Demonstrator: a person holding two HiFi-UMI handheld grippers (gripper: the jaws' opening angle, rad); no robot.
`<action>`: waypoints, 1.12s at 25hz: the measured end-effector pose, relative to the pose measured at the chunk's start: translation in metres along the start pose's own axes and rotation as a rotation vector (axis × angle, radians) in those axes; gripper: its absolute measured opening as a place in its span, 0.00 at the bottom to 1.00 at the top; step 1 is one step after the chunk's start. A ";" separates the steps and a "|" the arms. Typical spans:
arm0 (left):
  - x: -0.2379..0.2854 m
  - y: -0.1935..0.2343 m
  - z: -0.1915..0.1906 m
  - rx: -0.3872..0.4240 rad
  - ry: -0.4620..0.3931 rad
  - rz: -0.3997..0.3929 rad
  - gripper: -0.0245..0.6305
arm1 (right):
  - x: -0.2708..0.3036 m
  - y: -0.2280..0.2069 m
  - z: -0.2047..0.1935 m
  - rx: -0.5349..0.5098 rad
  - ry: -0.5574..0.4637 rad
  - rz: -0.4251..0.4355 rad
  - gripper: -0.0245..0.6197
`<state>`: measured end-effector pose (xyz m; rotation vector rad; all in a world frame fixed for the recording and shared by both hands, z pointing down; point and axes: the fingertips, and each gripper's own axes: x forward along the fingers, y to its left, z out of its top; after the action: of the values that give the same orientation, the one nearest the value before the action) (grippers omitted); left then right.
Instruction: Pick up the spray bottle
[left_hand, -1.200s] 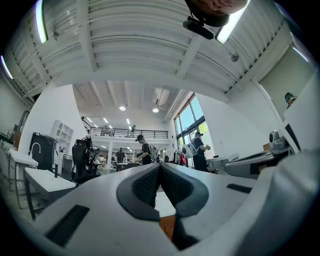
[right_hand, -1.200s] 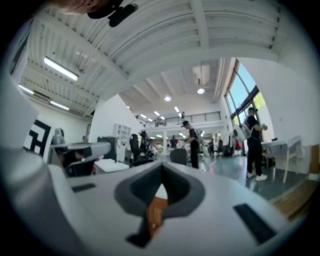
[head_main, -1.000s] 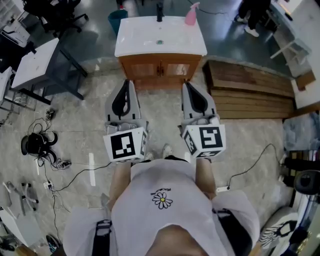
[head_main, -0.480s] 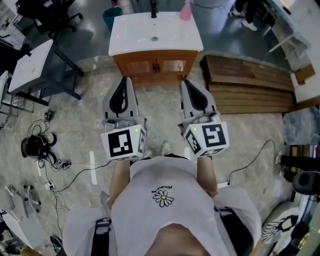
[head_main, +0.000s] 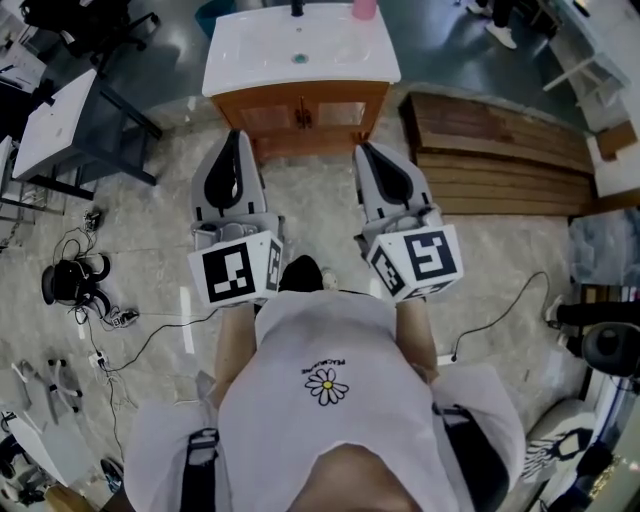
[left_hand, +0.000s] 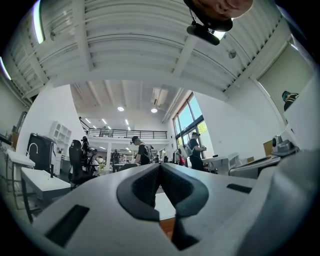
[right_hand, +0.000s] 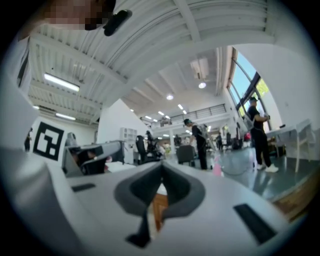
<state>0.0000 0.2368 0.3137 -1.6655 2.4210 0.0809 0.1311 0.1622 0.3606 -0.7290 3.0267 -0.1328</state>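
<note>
Since a second ago we are drawing nearer the sink counter (head_main: 250, 65). We are holding the left tongs (head_main: 233, 135) and right tongs (head_main: 362, 150) closed and empty. The pink spray bottle (head_main: 364, 8) is standing at the counter's far right corner, well apart from them.

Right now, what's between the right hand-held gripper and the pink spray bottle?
Head view: the wooden cabinet and white sink top that the spray bottle stands on.
</note>
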 end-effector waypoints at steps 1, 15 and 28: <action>0.000 -0.001 0.001 0.002 -0.003 0.004 0.06 | -0.001 0.000 0.000 0.000 0.000 0.007 0.08; 0.039 -0.004 0.012 0.023 -0.116 -0.019 0.06 | 0.020 -0.022 0.016 -0.019 -0.083 0.075 0.08; 0.115 0.005 -0.002 -0.004 -0.120 -0.067 0.06 | 0.078 -0.063 0.007 0.007 -0.053 0.021 0.08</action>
<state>-0.0444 0.1327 0.2930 -1.6914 2.2772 0.1702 0.0910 0.0701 0.3585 -0.6885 2.9807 -0.1216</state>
